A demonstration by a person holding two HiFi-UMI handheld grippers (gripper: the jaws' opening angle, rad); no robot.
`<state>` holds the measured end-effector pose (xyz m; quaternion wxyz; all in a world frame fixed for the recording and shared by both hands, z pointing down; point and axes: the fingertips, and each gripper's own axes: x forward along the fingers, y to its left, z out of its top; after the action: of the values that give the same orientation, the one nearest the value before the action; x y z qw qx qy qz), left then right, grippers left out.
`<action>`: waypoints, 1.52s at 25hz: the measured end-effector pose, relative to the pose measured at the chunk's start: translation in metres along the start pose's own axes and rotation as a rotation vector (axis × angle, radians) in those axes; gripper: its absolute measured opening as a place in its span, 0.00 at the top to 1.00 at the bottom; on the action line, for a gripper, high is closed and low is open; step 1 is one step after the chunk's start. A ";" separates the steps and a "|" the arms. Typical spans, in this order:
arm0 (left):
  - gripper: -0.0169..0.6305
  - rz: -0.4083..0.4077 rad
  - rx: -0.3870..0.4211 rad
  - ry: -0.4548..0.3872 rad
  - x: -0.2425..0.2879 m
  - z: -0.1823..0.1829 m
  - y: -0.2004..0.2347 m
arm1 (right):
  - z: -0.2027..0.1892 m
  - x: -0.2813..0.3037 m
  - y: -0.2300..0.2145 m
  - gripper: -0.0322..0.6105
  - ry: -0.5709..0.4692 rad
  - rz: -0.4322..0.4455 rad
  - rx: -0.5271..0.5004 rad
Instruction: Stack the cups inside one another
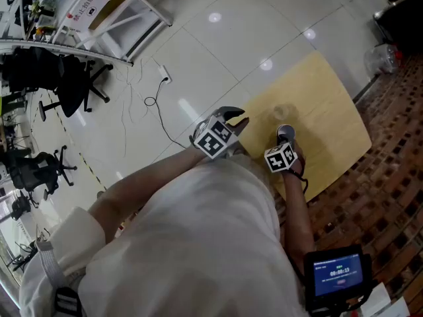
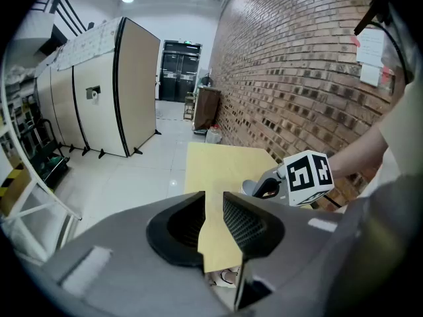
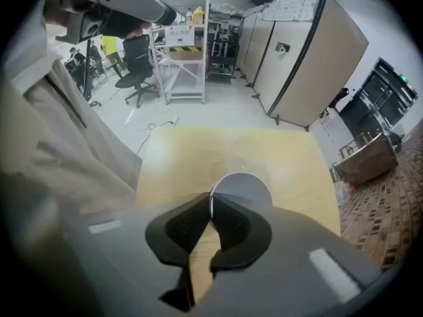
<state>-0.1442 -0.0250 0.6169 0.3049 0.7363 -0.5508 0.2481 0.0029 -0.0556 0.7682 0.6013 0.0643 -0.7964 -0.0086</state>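
Stacking is under way: right gripper (image 3: 210, 210) pinches the pale cup (image 3: 243, 189) by its rim over the wooden table (image 3: 185, 152). Left gripper (image 2: 213, 207) has its jaws apart, nothing between. Next, lower it squarely into what looks like a clear cup (image 1: 283, 113).

The desk (image 1: 330, 111) is mostly bare beyond the cup (image 3: 241, 189) pinched in the right claw (image 3: 210, 216). Only a faint clear cup (image 1: 284, 111) stands in that stretch. The left claw (image 2: 213, 210) gapes empty over the near edge. A brick wall (image 2: 297, 78) closes the right side, and open floor (image 1: 218, 38) lies left.
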 end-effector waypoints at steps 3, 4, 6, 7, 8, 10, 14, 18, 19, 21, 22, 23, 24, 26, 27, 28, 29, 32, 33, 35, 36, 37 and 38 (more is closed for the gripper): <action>0.82 0.007 -0.002 0.000 -0.002 0.000 0.003 | -0.001 0.003 0.001 0.92 0.010 0.005 -0.001; 0.82 0.007 -0.004 -0.001 -0.003 0.000 0.003 | -0.002 0.004 0.001 0.92 0.010 0.005 0.002; 0.82 0.007 -0.009 -0.002 -0.003 0.000 0.003 | -0.002 0.004 0.001 0.92 0.006 0.003 0.008; 0.82 0.009 -0.009 0.000 -0.003 -0.001 0.004 | -0.001 0.004 0.001 0.92 0.003 0.003 0.012; 0.82 0.012 -0.007 0.003 -0.004 -0.002 0.004 | -0.001 0.003 0.000 0.92 0.001 0.003 0.014; 0.82 0.017 0.001 0.005 -0.004 -0.003 0.005 | 0.000 0.003 0.001 0.92 -0.008 0.008 0.020; 0.82 0.007 -0.001 0.005 -0.004 -0.001 0.004 | 0.003 0.000 0.004 0.85 -0.024 0.025 0.024; 0.82 0.007 -0.002 0.009 -0.003 -0.002 0.004 | 0.004 -0.004 0.006 0.84 -0.031 0.021 0.019; 0.82 0.005 -0.003 0.007 -0.002 -0.002 0.004 | 0.003 -0.004 0.005 0.84 -0.031 0.013 0.018; 0.82 0.002 -0.001 0.005 -0.001 -0.001 0.003 | 0.001 -0.006 0.005 0.84 -0.030 -0.004 0.020; 0.82 -0.001 -0.002 0.004 -0.001 -0.001 0.003 | 0.001 -0.006 0.005 0.84 -0.030 -0.011 0.022; 0.82 -0.003 -0.003 0.002 0.000 -0.001 0.003 | 0.000 -0.006 0.006 0.84 -0.029 -0.017 0.025; 0.82 -0.004 -0.004 0.001 0.000 -0.001 0.003 | -0.001 -0.006 0.005 0.85 -0.028 -0.023 0.027; 0.82 -0.005 -0.002 0.001 0.001 -0.001 0.003 | -0.003 -0.007 0.004 0.87 -0.028 -0.035 0.031; 0.82 -0.005 -0.002 0.001 0.002 -0.001 0.003 | -0.004 -0.007 0.004 0.88 -0.028 -0.040 0.034; 0.82 -0.005 -0.002 0.001 0.002 -0.001 0.003 | -0.005 -0.007 0.003 0.89 -0.028 -0.045 0.036; 0.82 -0.006 -0.002 0.001 0.002 -0.001 0.003 | -0.005 -0.008 0.003 0.90 -0.027 -0.051 0.039; 0.82 -0.010 -0.002 0.001 0.002 -0.003 0.003 | -0.008 -0.007 0.002 0.92 -0.021 -0.062 0.046; 0.82 -0.011 0.001 0.001 0.002 -0.002 0.004 | -0.008 -0.006 0.003 0.92 -0.020 -0.063 0.048; 0.82 -0.013 0.008 -0.001 0.000 0.000 0.007 | -0.005 -0.005 0.003 0.93 -0.020 -0.063 0.051; 0.82 -0.015 0.011 -0.001 -0.001 0.000 0.007 | -0.004 -0.005 0.003 0.93 -0.020 -0.062 0.052; 0.82 -0.018 0.012 0.000 -0.001 0.001 0.007 | -0.004 -0.004 0.004 0.93 -0.018 -0.060 0.053; 0.82 -0.021 0.011 0.001 0.000 0.000 0.006 | -0.005 -0.004 0.004 0.93 -0.015 -0.058 0.055</action>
<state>-0.1495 -0.0266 0.6177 0.3036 0.7438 -0.5414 0.2482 0.0087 -0.0508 0.7659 0.5927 0.1037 -0.7987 -0.0048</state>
